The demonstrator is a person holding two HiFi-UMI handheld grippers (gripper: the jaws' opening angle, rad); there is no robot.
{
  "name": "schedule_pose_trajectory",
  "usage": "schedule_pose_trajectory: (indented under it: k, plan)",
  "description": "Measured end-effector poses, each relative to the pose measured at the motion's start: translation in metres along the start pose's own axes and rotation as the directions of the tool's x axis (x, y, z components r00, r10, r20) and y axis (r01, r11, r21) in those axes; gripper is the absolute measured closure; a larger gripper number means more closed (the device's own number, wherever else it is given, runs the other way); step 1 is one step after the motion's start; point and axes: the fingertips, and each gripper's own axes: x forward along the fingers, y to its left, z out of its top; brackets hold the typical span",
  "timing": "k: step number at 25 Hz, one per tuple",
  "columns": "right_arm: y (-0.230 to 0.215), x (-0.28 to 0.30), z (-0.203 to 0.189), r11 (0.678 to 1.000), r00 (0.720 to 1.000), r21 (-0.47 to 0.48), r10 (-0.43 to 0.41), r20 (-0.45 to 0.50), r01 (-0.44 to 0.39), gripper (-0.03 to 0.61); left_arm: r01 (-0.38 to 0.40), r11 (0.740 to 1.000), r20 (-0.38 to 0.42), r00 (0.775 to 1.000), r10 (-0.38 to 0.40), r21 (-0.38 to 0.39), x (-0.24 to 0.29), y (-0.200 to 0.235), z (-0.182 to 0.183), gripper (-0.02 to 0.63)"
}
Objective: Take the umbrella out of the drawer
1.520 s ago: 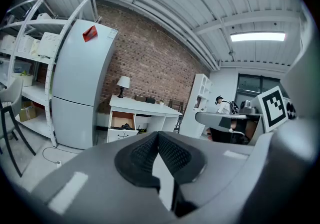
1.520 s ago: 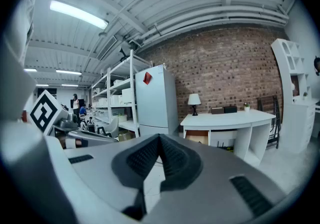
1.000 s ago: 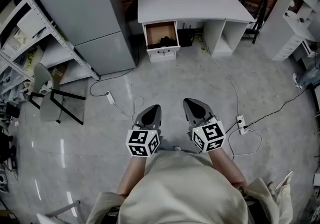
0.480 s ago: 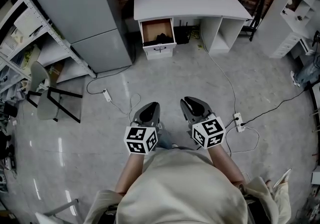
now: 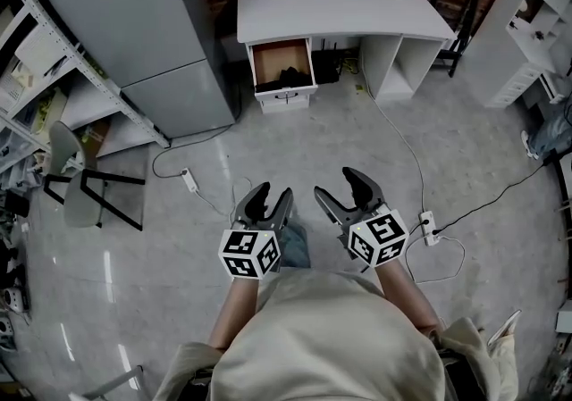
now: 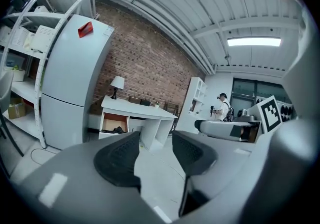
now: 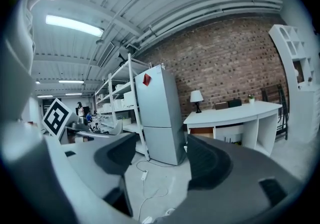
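We find left gripper (image 5: 271,197) and right gripper (image 5: 340,186) jaws just opened, empty; umbrella (image 5: 291,78) in drawer (image 5: 283,96) likely light, soft: grip its middle

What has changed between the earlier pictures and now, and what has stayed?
The left gripper and the right gripper have just been opening their jaws, shut a second ago and now apart, with nothing between them. Nothing was taken hold of. The drawer stays open in the desk, far ahead.
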Motion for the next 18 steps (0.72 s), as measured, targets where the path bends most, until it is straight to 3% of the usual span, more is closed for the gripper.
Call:
schedule_pose_trajectory:
  k: [7,18]
  plan:
    - [-0.040,0.066,0.012,1.000,1.000,0.002,0.012,-0.007,-0.012,0.235,0.044,0.999,-0.018,0.999,-0.044,0.001,0.069,0.041,0.025,0.391]
    - [-0.105,0.187,0.057,0.999,0.999,0.007,-0.041,-0.013,0.041,0.232,0.077,0.997,-0.026,0.997,-0.077,0.001,0.165,0.129,0.095,0.380]
